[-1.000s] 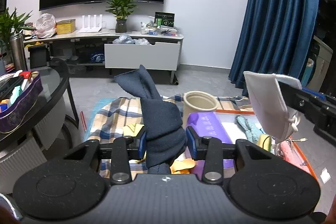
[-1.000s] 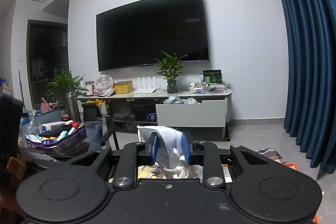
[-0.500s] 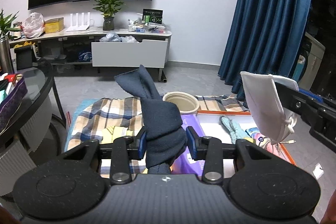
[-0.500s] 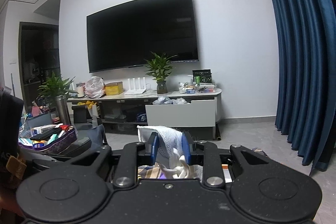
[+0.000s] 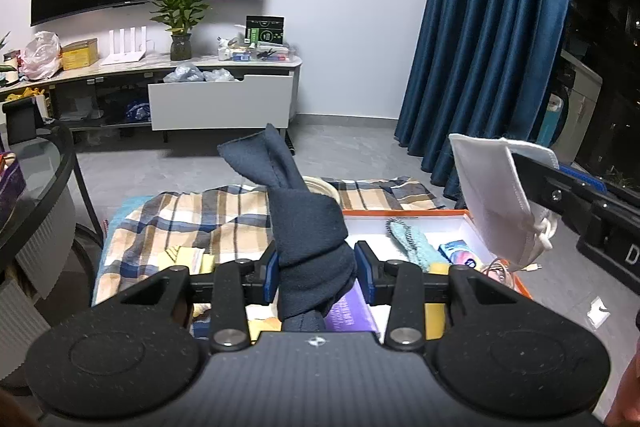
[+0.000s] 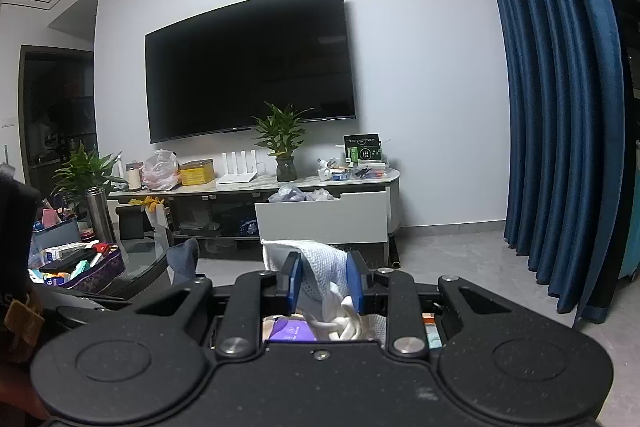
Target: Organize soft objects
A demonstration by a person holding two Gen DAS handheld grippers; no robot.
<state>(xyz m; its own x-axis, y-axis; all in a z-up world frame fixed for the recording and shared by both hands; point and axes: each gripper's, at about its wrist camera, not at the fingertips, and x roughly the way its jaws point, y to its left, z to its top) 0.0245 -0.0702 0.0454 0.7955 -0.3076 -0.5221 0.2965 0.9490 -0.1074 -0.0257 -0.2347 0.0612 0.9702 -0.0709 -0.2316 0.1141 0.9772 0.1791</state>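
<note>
My left gripper (image 5: 316, 273) is shut on a dark navy sock (image 5: 304, 227), whose free end sticks up above the jaws. It hangs above an orange-rimmed white box (image 5: 404, 214) holding a teal knitted item (image 5: 412, 243) and small packs. My right gripper (image 6: 326, 281) is shut on a white face mask (image 6: 324, 267). The mask (image 5: 496, 203) and right gripper also show at the right of the left wrist view, over the box's right side. The sock tip (image 6: 185, 261) shows in the right wrist view.
A plaid cloth (image 5: 192, 223) covers the floor under the box, with a cream pot (image 5: 324, 185) behind it. A glass round table (image 5: 36, 195) with a purple basket (image 6: 80, 269) stands on the left. A TV cabinet (image 5: 216, 95) and blue curtain (image 5: 492, 39) lie beyond.
Both grippers have shifted right together, still holding their items. The box has come further into view under the left gripper, and the glass table has slid off to the left.
</note>
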